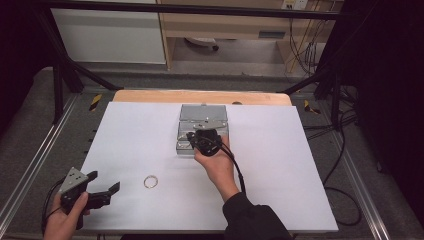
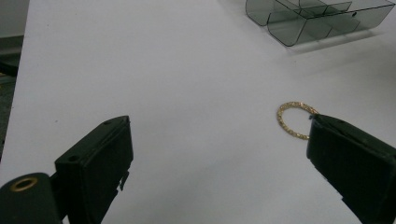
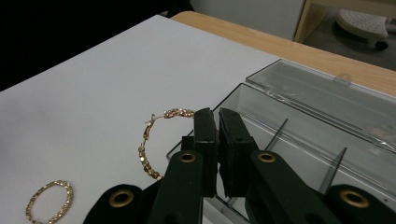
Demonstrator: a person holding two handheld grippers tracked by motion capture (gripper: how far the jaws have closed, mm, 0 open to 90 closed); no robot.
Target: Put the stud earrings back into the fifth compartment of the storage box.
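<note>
Left gripper (image 1: 102, 192), near-left on bench (image 1: 280, 195), fingers spread, idle; gold ring (image 1: 150, 181) lies just right of it. Right gripper (image 3: 217, 122) fingers pinch gold bracelet (image 3: 148, 151) over open clear box (image 3: 299, 116). Lower chain fully inside one compartment before release. Right gripper view reveals dangling chain; high view hides it.

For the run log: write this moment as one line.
right gripper: shut on gold chain bracelet, over open clear box | left gripper: open, beside gold ring bracelet on white sheet
</note>
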